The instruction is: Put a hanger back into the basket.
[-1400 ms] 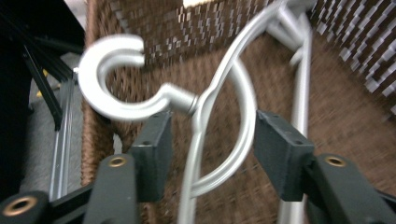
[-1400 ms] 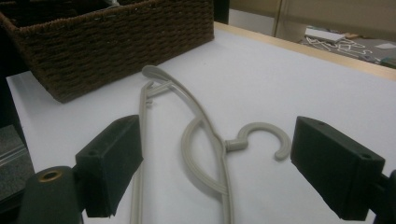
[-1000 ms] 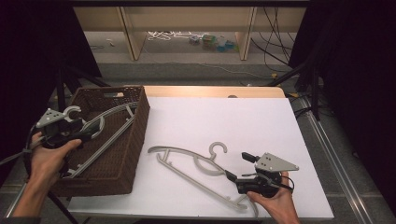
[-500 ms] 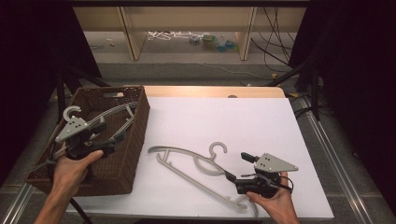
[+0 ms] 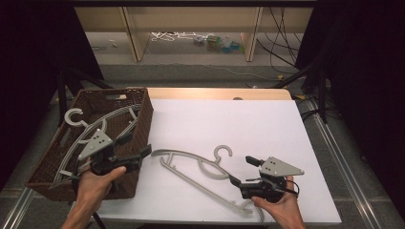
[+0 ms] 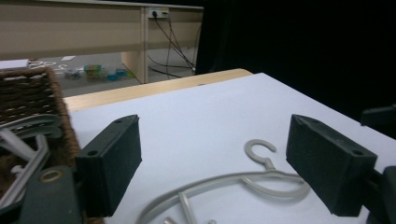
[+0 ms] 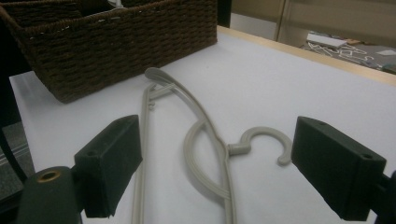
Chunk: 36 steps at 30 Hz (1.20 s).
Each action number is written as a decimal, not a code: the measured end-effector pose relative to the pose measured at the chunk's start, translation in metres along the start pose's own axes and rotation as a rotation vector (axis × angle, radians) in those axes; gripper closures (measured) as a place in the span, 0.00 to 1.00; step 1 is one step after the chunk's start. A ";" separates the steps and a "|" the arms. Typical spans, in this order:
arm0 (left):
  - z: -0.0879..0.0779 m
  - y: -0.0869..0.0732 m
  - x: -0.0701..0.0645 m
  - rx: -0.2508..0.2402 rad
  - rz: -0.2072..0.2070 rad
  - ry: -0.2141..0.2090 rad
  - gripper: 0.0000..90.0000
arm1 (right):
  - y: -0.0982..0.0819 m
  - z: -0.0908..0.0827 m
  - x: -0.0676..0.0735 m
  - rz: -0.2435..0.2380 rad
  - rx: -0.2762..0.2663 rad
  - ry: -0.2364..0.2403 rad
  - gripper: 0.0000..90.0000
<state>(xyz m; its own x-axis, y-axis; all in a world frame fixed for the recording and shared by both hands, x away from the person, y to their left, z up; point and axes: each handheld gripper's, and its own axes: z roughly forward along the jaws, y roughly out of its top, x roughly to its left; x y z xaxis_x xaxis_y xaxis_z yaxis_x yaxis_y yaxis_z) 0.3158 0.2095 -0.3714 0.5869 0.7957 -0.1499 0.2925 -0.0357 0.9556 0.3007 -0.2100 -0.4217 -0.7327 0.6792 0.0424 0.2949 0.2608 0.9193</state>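
Observation:
A grey plastic hanger (image 5: 200, 167) lies on the white table sheet (image 5: 229, 124), hook toward the far side. My right gripper (image 5: 242, 170) stands open at its near right end, jaws either side of the hanger (image 7: 205, 126) without touching it. A second grey hanger (image 5: 95, 129) rests in the brown wicker basket (image 5: 143, 109) at the left. My left gripper (image 5: 135, 145) hovers over the basket's right rim, pointing at the table hanger (image 6: 261, 179). Its jaws have just been opening and hold nothing.
The basket (image 6: 60, 116) takes up the table's left edge, its woven wall (image 7: 116, 42) close to the hanger's left tip. Beyond the table stand wooden shelving legs (image 5: 136, 38) and floor clutter (image 5: 215, 43). Cables (image 5: 282, 28) hang at the back right.
My left gripper has moved right from the basket's left side to its right rim, and its jaws have spread. The hanger in the basket stays put. The right gripper has not moved.

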 end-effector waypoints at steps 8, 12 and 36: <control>0.009 -0.023 -0.024 0.002 0.065 -0.063 0.19 | -0.001 0.001 -0.002 0.004 -0.002 0.010 0.19; 0.011 -0.032 -0.026 -0.001 0.049 -0.075 0.18 | -0.002 0.001 -0.002 0.001 -0.005 0.010 0.19; 0.018 -0.067 -0.040 0.053 0.087 -0.087 0.18 | -0.002 0.026 -0.012 -0.081 0.198 -0.011 0.19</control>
<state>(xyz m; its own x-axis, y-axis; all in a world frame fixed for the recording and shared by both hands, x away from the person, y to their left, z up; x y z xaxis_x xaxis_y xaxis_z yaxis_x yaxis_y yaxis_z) 0.2865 0.1695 -0.4343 0.6743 0.7329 -0.0903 0.2753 -0.1360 0.9517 0.3248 -0.2011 -0.4338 -0.7528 0.6574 -0.0339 0.3506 0.4440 0.8246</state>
